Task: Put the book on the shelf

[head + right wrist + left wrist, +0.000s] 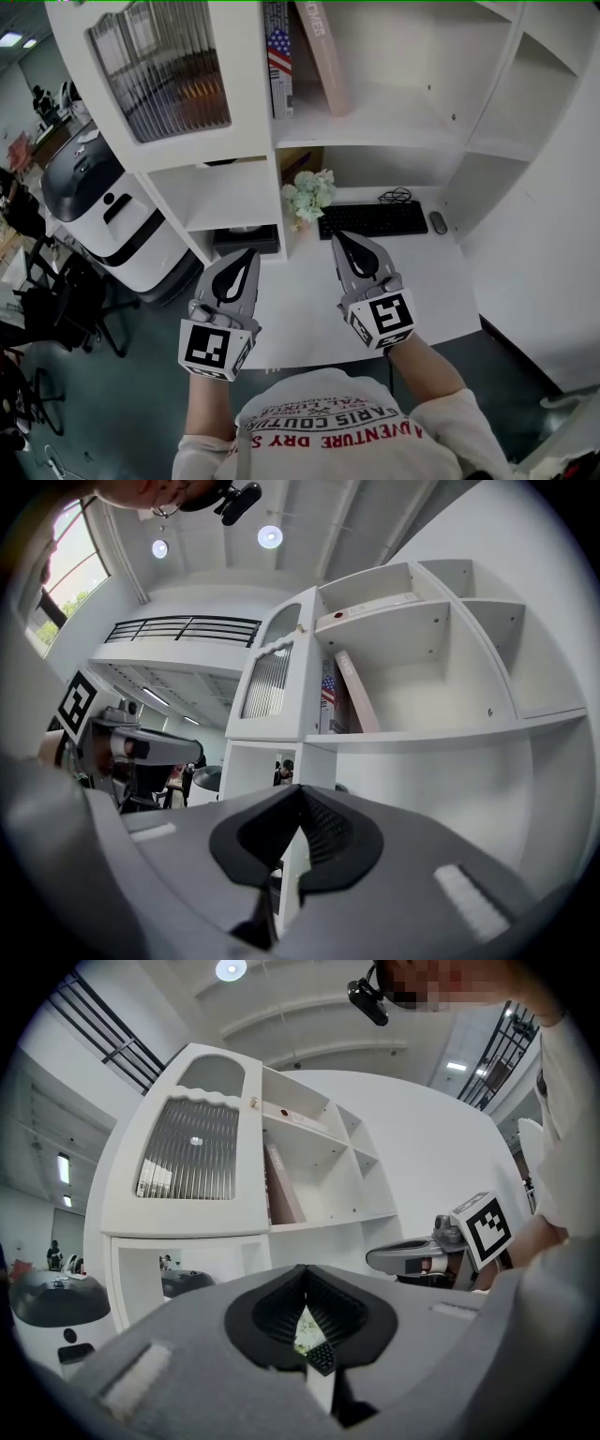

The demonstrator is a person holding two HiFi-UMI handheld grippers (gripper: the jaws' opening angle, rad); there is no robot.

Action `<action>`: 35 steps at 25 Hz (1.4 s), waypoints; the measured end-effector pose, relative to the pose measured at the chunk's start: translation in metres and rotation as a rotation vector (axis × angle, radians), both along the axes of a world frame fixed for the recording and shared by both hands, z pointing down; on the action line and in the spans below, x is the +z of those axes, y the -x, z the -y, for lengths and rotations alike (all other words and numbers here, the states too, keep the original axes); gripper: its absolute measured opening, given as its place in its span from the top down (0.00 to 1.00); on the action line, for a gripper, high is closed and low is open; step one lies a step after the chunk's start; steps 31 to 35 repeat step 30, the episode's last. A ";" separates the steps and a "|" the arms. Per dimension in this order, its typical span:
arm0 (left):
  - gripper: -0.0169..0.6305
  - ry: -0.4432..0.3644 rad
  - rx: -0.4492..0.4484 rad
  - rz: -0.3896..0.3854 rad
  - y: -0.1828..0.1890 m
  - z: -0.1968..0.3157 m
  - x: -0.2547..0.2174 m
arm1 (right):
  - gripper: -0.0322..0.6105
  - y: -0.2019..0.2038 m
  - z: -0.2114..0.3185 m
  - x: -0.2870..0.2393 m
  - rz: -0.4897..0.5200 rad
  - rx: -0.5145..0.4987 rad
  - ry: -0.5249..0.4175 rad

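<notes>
Two books stand in the upper compartment of the white shelf unit (375,117): one with a flag on its spine (278,56) and a pinkish book (323,56) leaning against it. The right gripper view shows the same pinkish book (356,691) and flag book (327,700); in the left gripper view the pinkish book (281,1185) is seen too. My left gripper (251,251) and right gripper (337,236) hover side by side over the white desk (309,319), below the shelves. Both are shut with nothing between the jaws.
A black keyboard (373,218), a mouse (438,222) and a small bunch of pale flowers (309,194) sit at the back of the desk. A ribbed glass door (159,66) closes the left cabinet. A white and black machine (103,211) and office chairs stand at the left.
</notes>
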State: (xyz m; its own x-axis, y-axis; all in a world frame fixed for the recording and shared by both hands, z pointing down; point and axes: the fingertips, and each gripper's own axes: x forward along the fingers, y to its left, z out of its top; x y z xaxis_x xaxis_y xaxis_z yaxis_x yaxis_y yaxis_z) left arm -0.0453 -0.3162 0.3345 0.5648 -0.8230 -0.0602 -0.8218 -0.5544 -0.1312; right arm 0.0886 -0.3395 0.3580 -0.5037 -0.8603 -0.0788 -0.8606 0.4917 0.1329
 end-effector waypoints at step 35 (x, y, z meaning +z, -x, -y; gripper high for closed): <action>0.96 0.056 -0.019 -0.005 -0.001 -0.003 0.024 | 0.95 -0.003 -0.017 0.013 -0.035 -0.057 0.000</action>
